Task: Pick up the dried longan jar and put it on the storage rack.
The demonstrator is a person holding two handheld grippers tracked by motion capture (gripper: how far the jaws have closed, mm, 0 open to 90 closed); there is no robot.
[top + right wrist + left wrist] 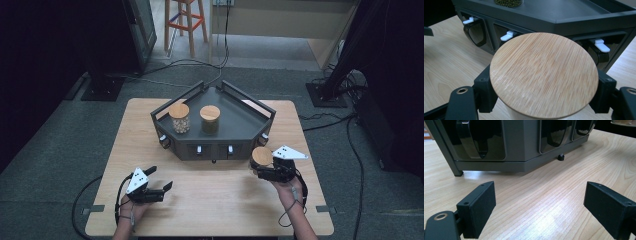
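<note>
Right tool (544, 100) clamped on round bamboo-lidded glass jar (544, 75) | dark grey angular tray (240, 127) just beyond, toward surface's far edge | left tool (539, 207) apart, idle

Past my tool: what sits untouched

A dark grey angled metal tray rack (235, 132) stands on my pale wooden desk (210, 200), carrying two wooden-lidded glass jars (179, 118) (209, 119); a wooden stool (185, 22) waits beyond.

Pale wood-grain table (210, 195); dark grey rack (240, 127) w/ white tabs; striped bamboo lid (544, 75); black jaws.
</note>
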